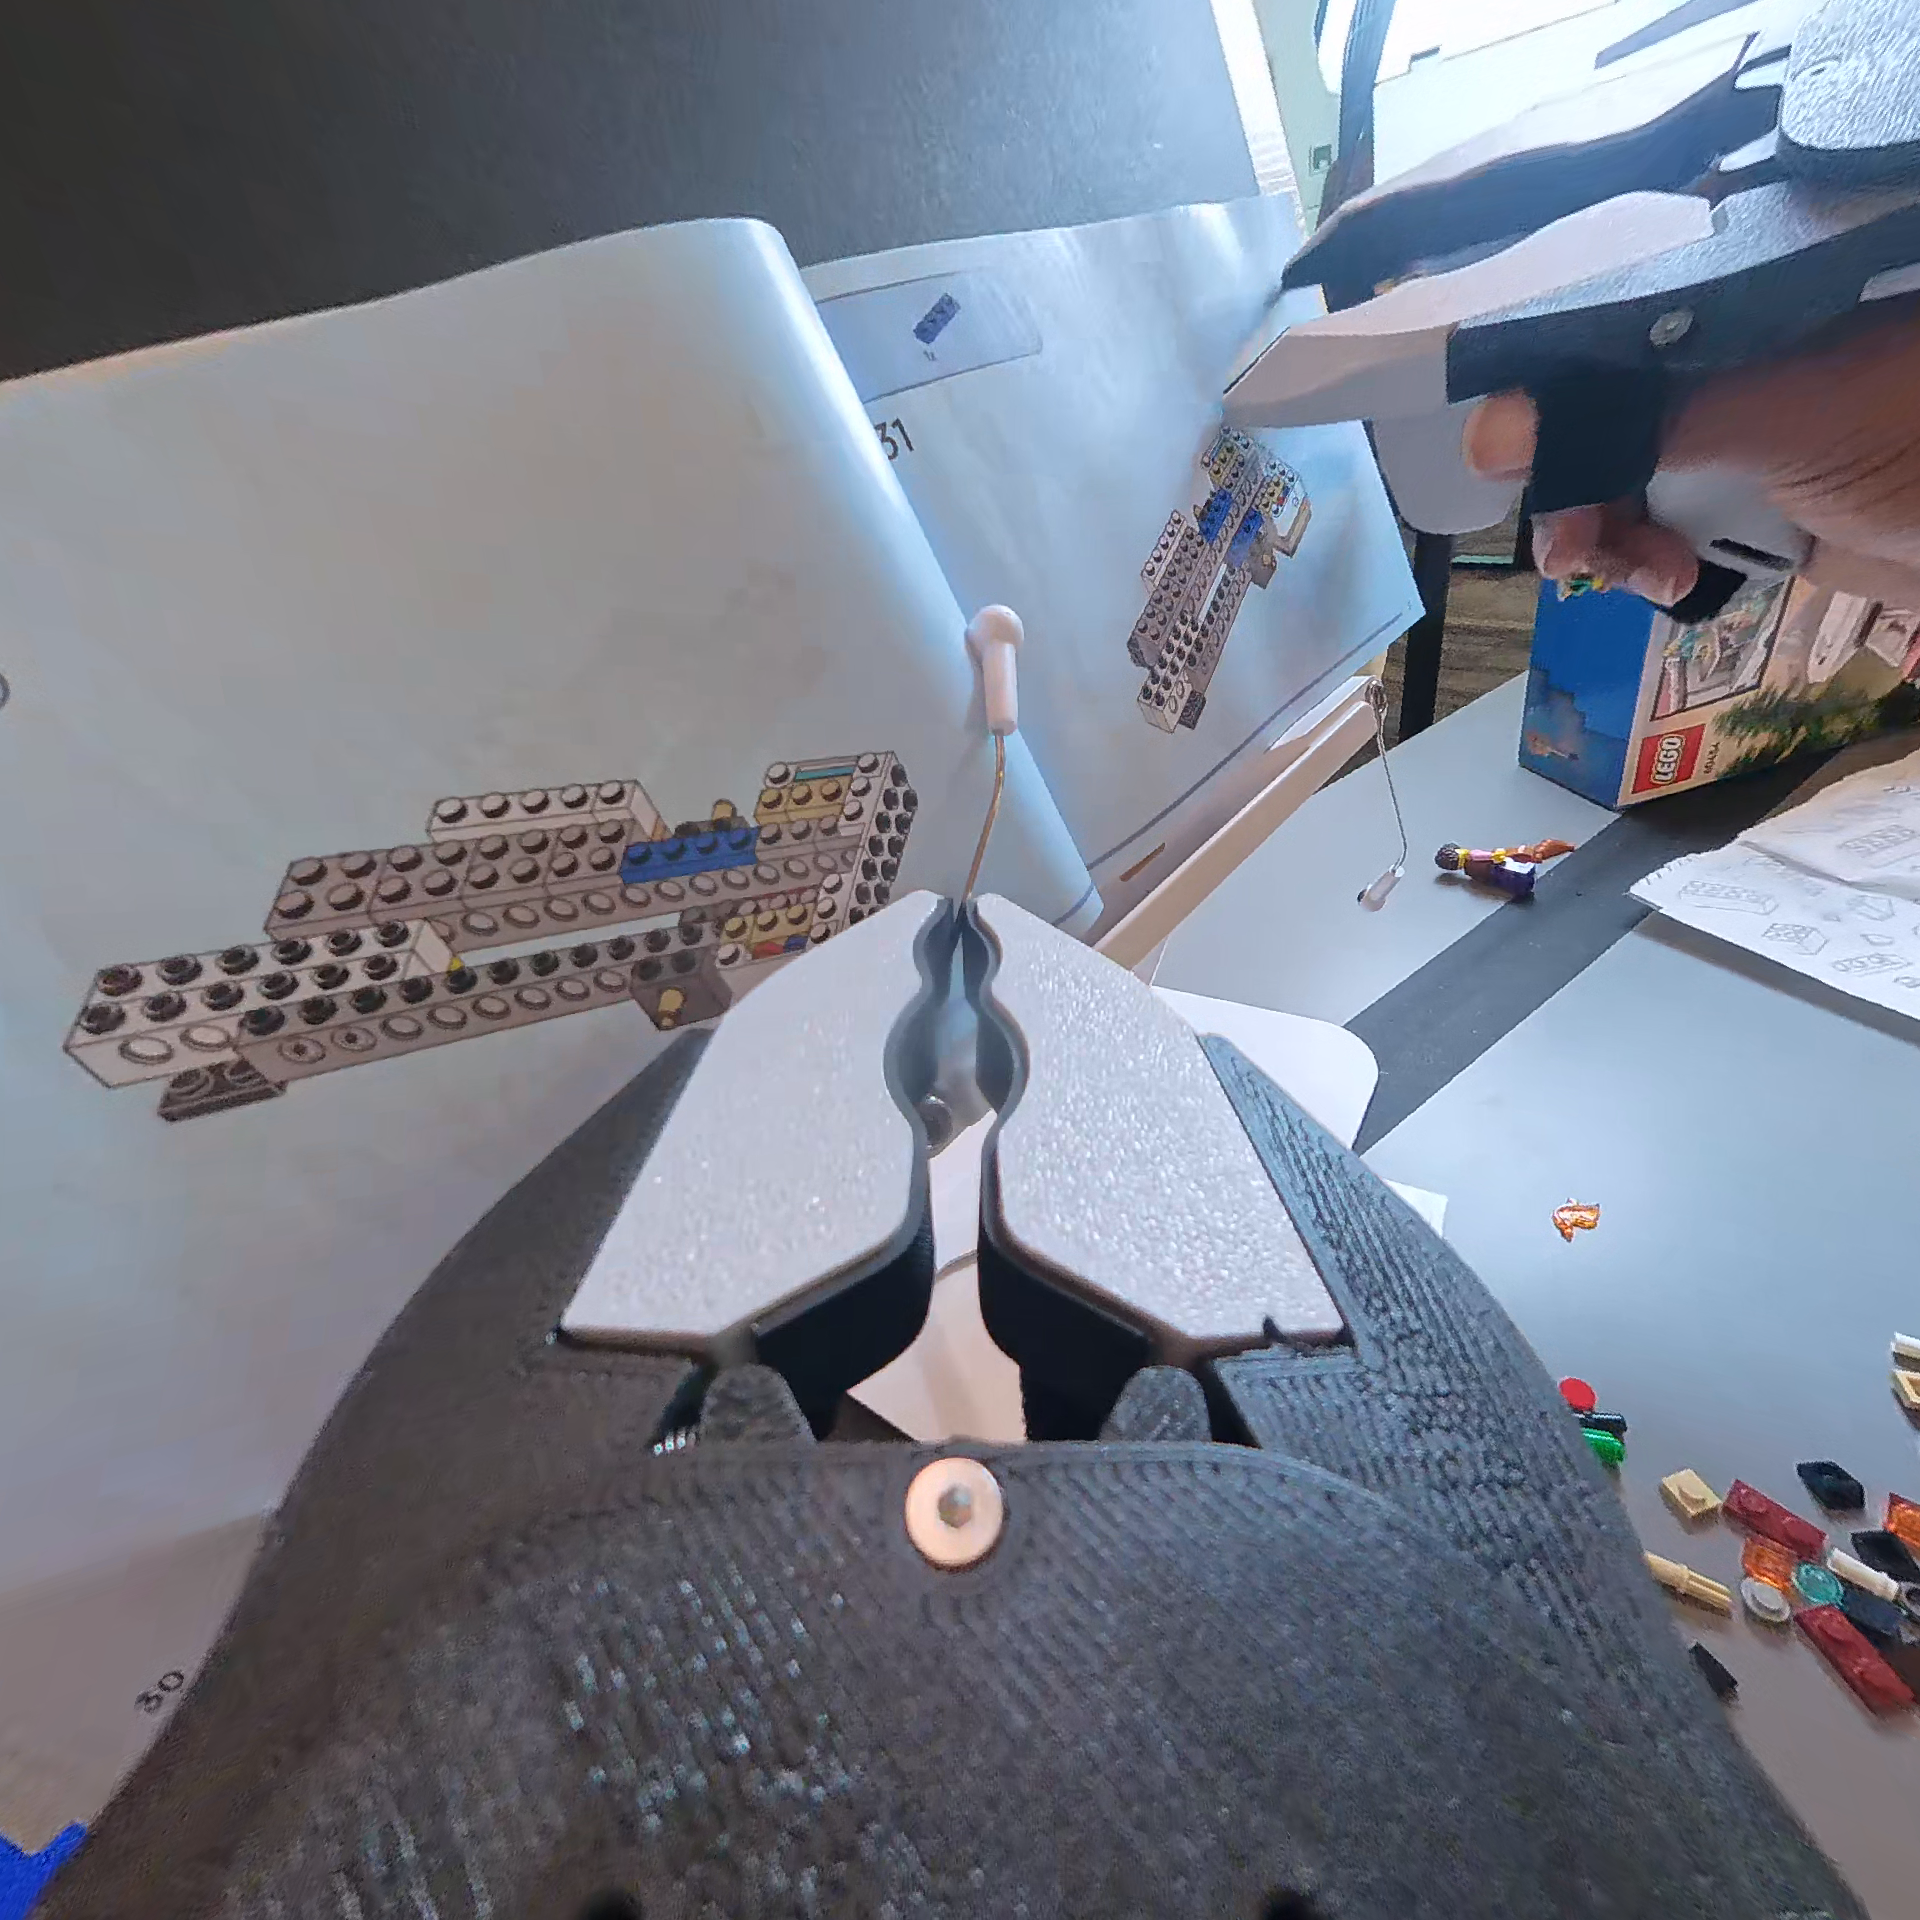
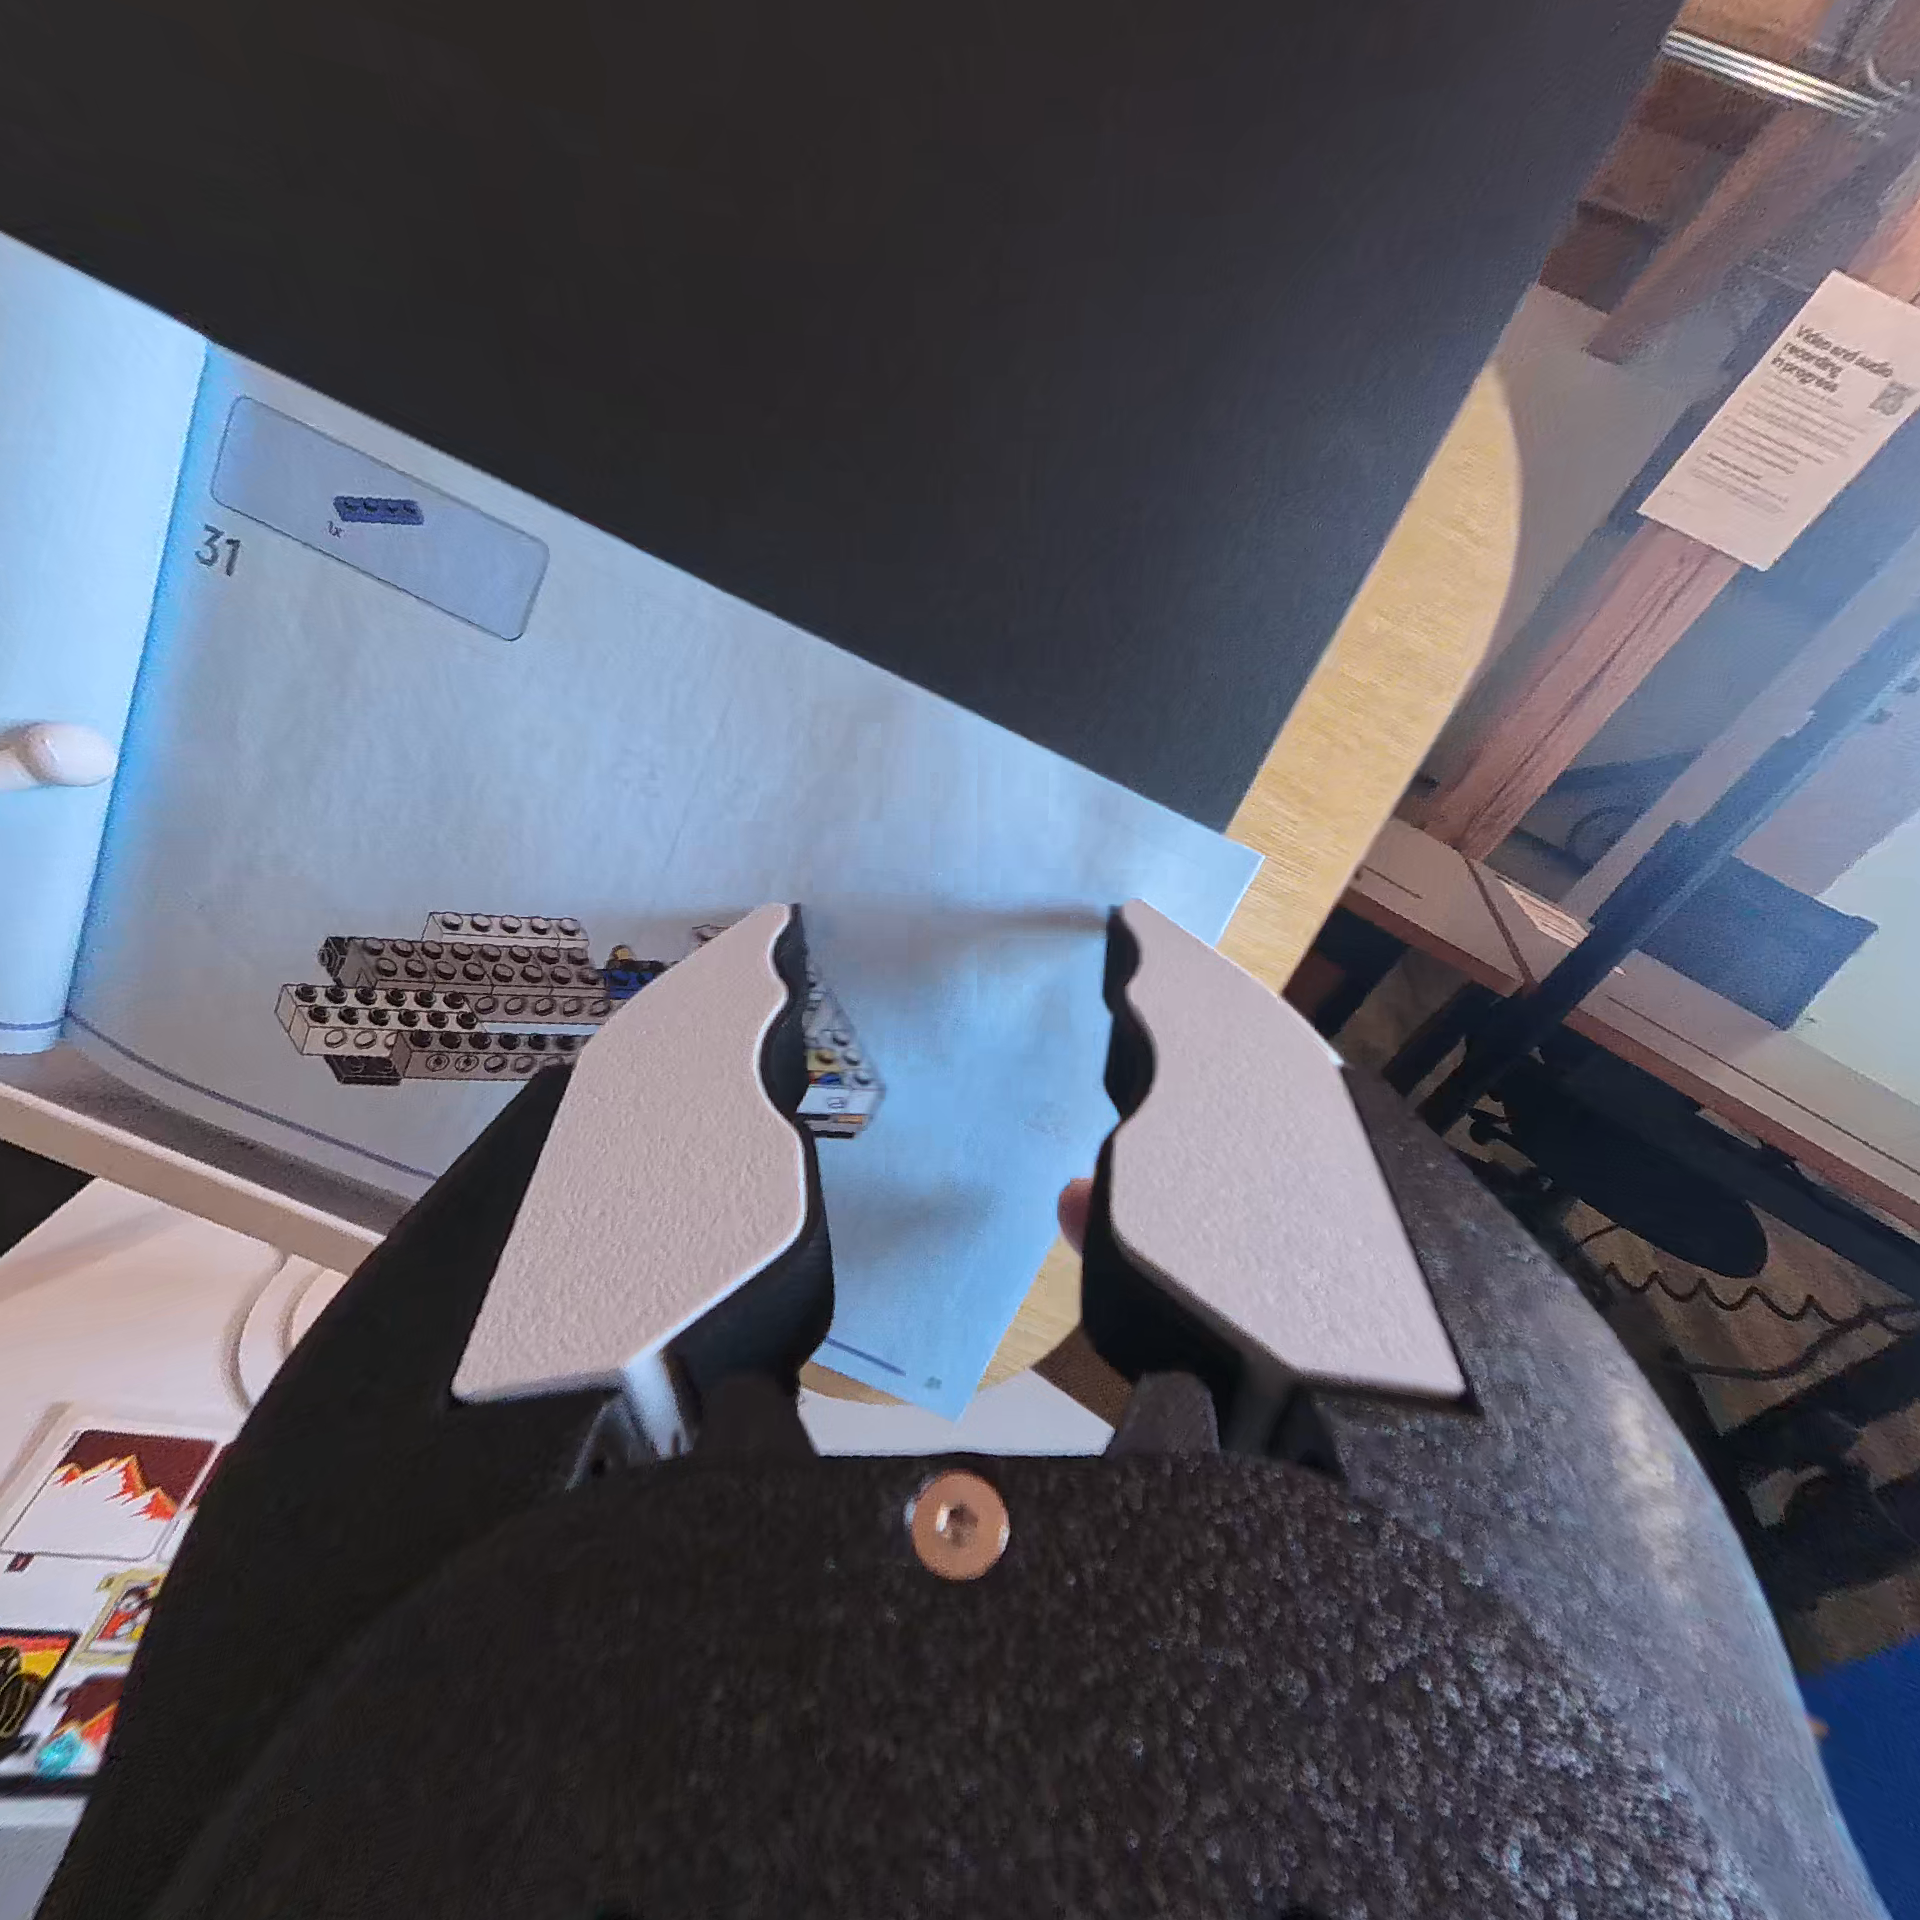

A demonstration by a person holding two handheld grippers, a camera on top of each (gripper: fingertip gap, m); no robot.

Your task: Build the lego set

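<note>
The left hand-held gripper (image 1: 961,920) is clenched on the wire page clip (image 1: 992,727) at frame centre, against the open instruction booklet (image 1: 416,571). The right hand-held gripper (image 2: 951,940) is released before the booklet's right page. Loose lego pieces (image 1: 1808,1558) lie lower right on the worktop (image 1: 1558,1039).

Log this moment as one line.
left gripper: shut on page-holder wire | right gripper: open, at instruction booklet | bricks: untouched

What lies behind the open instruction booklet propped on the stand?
Behind the instruction booklet only a dark wall shows above its top edge. Whatever props it from behind is hidden by its pages; just the stand's wire page holder shows in front.
</note>
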